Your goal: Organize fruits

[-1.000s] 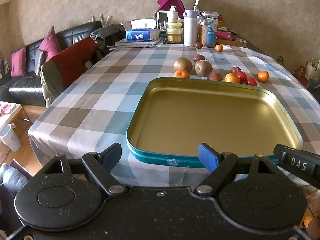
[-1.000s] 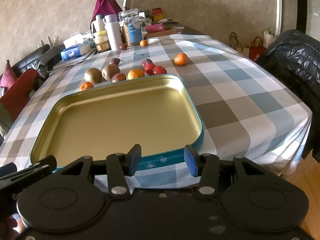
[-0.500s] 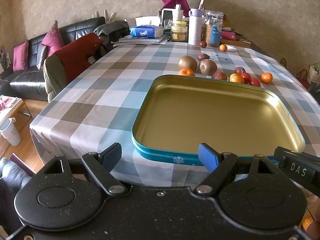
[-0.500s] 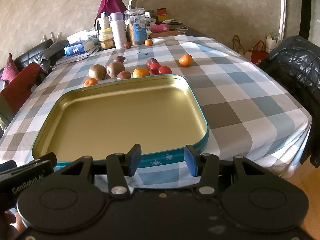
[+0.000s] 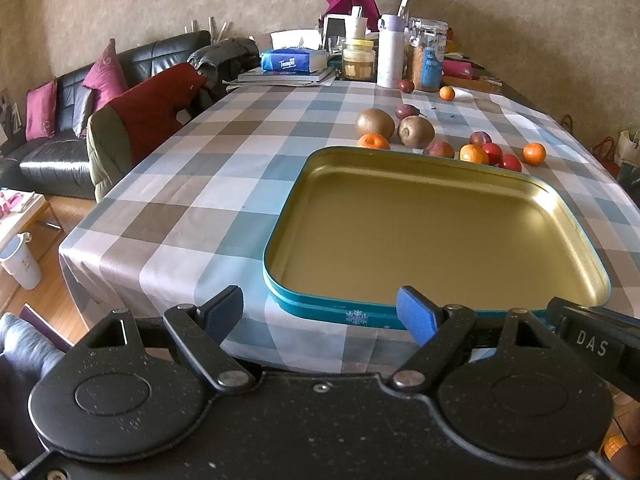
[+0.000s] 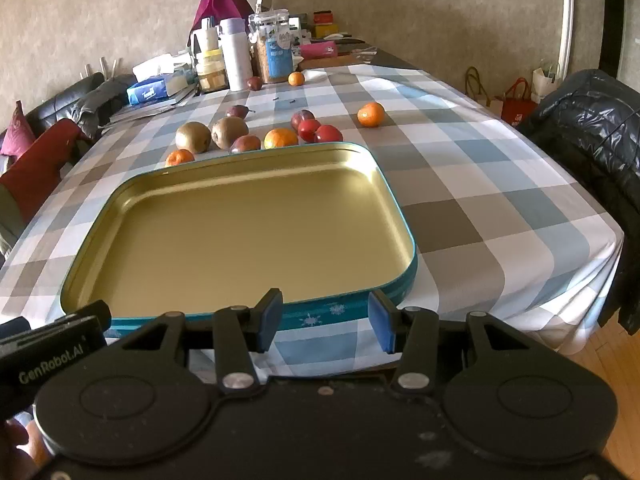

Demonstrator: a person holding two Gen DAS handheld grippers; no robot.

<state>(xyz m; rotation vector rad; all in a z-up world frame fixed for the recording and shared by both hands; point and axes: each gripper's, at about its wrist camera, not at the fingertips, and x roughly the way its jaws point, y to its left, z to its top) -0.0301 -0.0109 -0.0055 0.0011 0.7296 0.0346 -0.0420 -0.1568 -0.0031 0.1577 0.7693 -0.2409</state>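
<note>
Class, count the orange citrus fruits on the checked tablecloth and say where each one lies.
4. One at the tray's far left corner; one at its far edge by the red fruits; one alone to the right; one near the jars. Others may be hidden.

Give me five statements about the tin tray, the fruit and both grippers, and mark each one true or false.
1. The tin tray holds no fruit. True.
2. The two kiwis sit beyond the tray's far rim. True.
3. The right gripper is shut on an orange. False: its fingers are apart and hold nothing.
4. One orange lies apart from the cluster, to its right. True.
5. The left gripper hangs over the fruit. False: it hovers open at the tray's near edge.
</note>
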